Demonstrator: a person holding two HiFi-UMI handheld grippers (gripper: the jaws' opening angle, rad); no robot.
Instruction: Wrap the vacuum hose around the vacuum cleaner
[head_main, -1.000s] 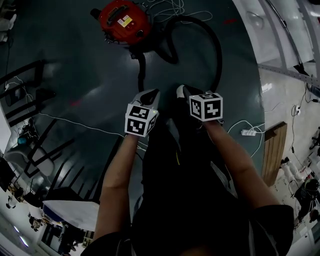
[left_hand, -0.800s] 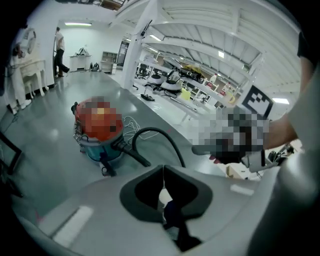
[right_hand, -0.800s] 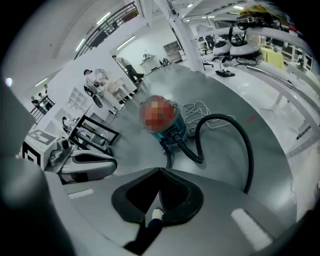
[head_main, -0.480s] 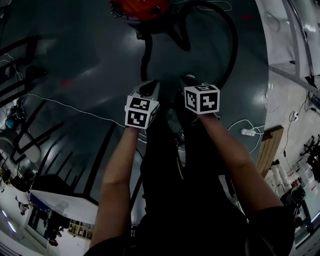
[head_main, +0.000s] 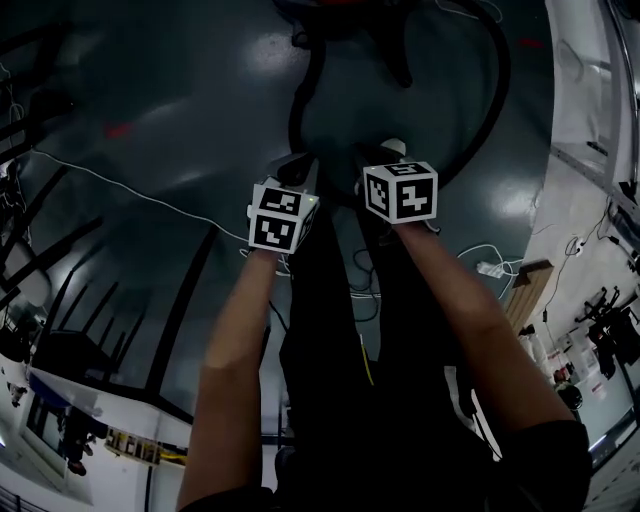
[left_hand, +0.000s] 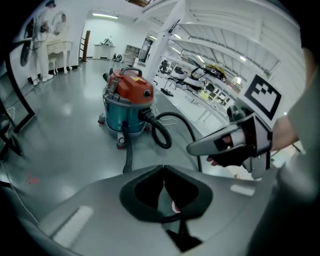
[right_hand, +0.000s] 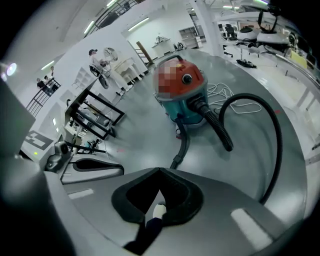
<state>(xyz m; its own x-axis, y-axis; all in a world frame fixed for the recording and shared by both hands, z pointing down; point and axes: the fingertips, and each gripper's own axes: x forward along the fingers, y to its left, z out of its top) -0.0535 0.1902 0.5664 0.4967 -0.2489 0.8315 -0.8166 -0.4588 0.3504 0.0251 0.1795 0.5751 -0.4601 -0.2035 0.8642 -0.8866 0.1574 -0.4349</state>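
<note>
The vacuum cleaner (left_hand: 127, 102) has a red top and a teal drum and stands on the grey floor ahead; in the right gripper view the vacuum cleaner (right_hand: 182, 95) is partly under a mosaic patch. Its black hose (right_hand: 270, 125) arcs out from the drum's front to the right and runs back toward me. A second dark tube (right_hand: 182, 145) lies on the floor from the drum toward the grippers. In the head view only the hose (head_main: 492, 90) shows. My left gripper (head_main: 298, 162) and right gripper (head_main: 385, 150) hang side by side above the floor. Both are shut with nothing in them.
A thin white cable (head_main: 120, 185) crosses the floor at the left and a white power strip (head_main: 490, 268) lies at the right. Black metal racks (right_hand: 95, 117) stand to the left. A loose coil of white cord (right_hand: 220, 92) lies behind the vacuum.
Both grippers have come down and forward together. The vacuum cleaner has slid up and out of the head view's top edge, so that only the hose loop is left there.
</note>
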